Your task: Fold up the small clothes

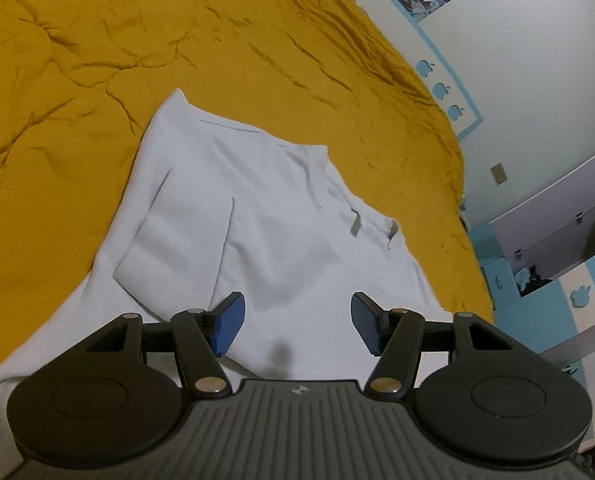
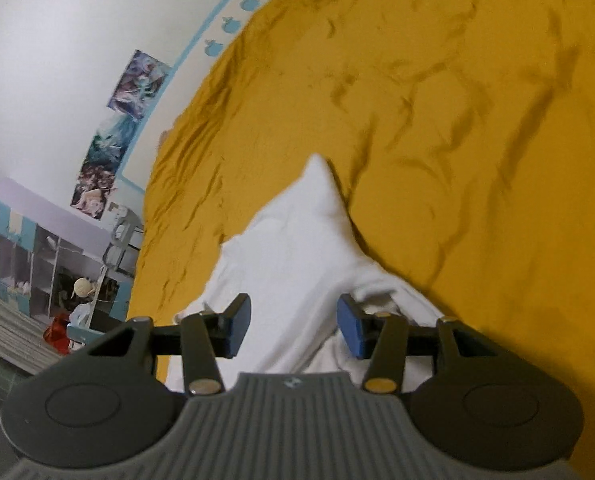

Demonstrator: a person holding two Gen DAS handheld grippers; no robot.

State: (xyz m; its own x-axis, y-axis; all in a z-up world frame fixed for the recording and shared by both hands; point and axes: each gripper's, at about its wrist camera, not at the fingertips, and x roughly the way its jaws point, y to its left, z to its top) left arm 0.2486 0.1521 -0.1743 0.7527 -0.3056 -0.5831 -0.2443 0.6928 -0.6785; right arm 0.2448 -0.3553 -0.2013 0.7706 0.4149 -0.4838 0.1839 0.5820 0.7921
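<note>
A white collared shirt (image 1: pixel 265 216) lies on the mustard-yellow bedspread (image 1: pixel 97 60), one sleeve folded in over its front and the collar toward the right. My left gripper (image 1: pixel 295 322) hovers over the shirt's lower part, open, with nothing between its blue pads (image 1: pixel 227 326). In the right wrist view the white shirt (image 2: pixel 297 248) rises to a blurred point ahead. My right gripper (image 2: pixel 293 326) is low over it and open; cloth lies in the gap and bunches beside the right pad (image 2: pixel 349 330), but the pads do not press on it.
The yellow bedspread (image 2: pixel 457 140) is creased all around the shirt. A white wall with posters (image 2: pixel 133 84) and blue apple stickers (image 1: pixel 439 88) runs along the bed's far side. Shelves and clutter (image 2: pixel 57 272) stand beyond the bed's edge.
</note>
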